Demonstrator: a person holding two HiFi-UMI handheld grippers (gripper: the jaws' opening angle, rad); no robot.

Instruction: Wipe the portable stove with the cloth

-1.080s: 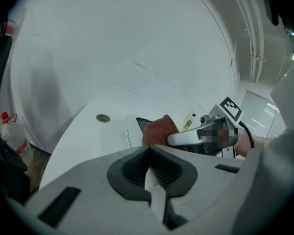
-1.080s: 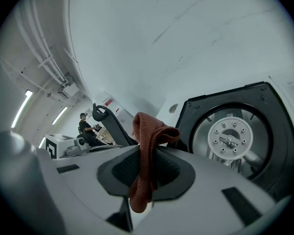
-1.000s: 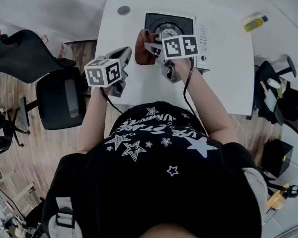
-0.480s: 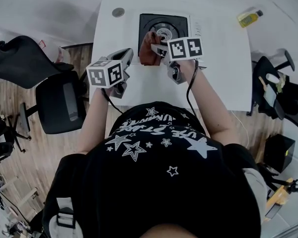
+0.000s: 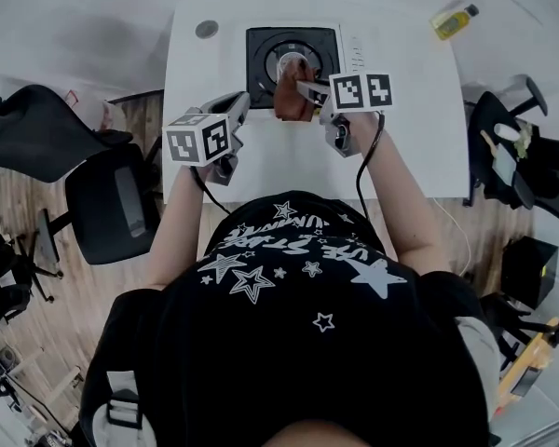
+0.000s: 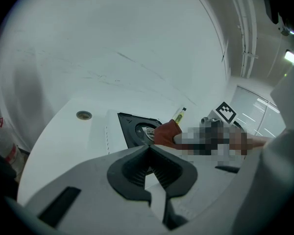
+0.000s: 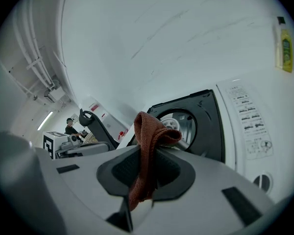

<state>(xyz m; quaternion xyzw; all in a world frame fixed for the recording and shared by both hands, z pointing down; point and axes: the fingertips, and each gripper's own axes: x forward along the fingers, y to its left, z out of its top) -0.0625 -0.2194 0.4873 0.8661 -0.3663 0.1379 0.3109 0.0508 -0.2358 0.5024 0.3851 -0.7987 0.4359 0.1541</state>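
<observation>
Head view: a white table (image 5: 419, 110) carries the portable stove (image 5: 261, 63) at its far edge, left of centre. The right gripper (image 5: 303, 89) reaches in from the near side and hangs over the stove's near part, with the rust-brown cloth (image 5: 289, 96) bunched at its tip above the black top plate. The left gripper (image 5: 238, 105) sits to the left, over bare tabletop just near of the stove's left corner and apart from the cloth. A yellow bottle (image 5: 452, 19) lies at the far right corner, and a round grommet (image 5: 206, 29) is set in the far left corner. A black office chair (image 5: 112, 198) stands off the table's left side.

Left gripper view: its jaws are pressed together at the tips with nothing between them. Beyond them lie the stove and the cloth.

Right gripper view: its jaws pinch a fold of the cloth, which loops up above the tips and hangs down between them. The round burner (image 7: 179, 124) is just beyond, and the stove's white control panel (image 7: 250, 126) runs along the right.
</observation>
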